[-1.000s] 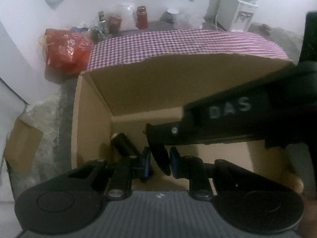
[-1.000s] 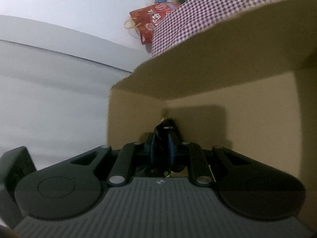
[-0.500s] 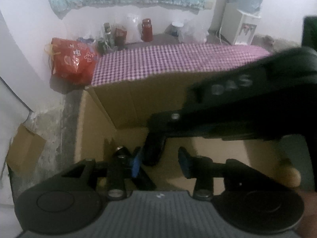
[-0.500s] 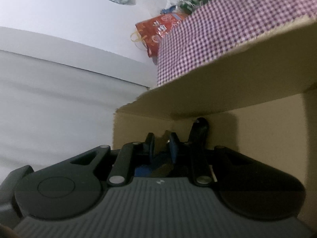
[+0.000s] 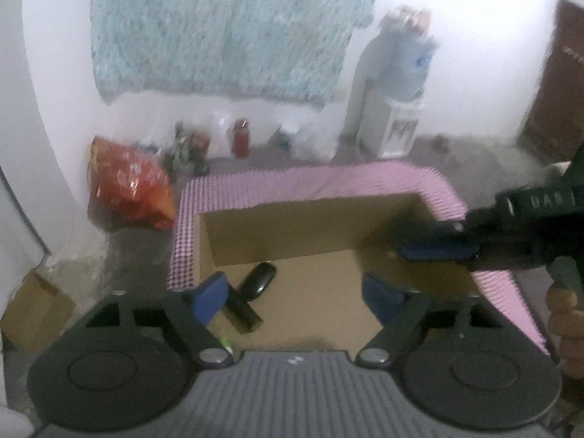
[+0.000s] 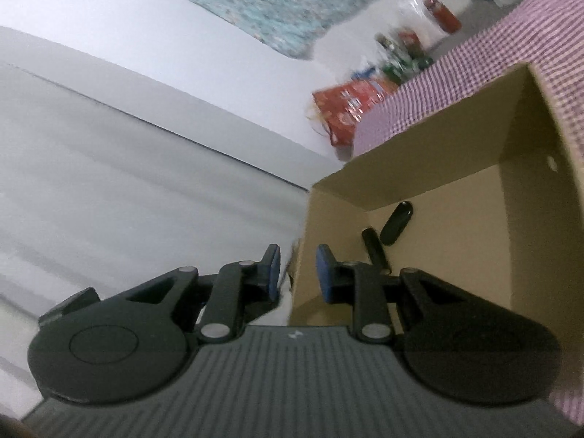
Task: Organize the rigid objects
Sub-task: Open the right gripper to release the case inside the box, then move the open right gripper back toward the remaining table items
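Note:
An open cardboard box stands on a purple checked cloth. Two black rigid objects lie on its floor near the left wall: an oval one and a tube-shaped one. They also show in the right wrist view, the oval one beside the tube-shaped one. My left gripper is open and empty above the box. My right gripper is open and empty, straddling the box's left wall; it also shows in the left wrist view over the box's right edge.
A red printed bag lies on the floor left of the cloth. Jars and bottles stand along the far wall, with a water dispenser to the right. A small cardboard box sits at the lower left.
Both grippers opened and pulled up and back out of the box. The two black objects now lie loose on the box floor. The right gripper moved off to the right.

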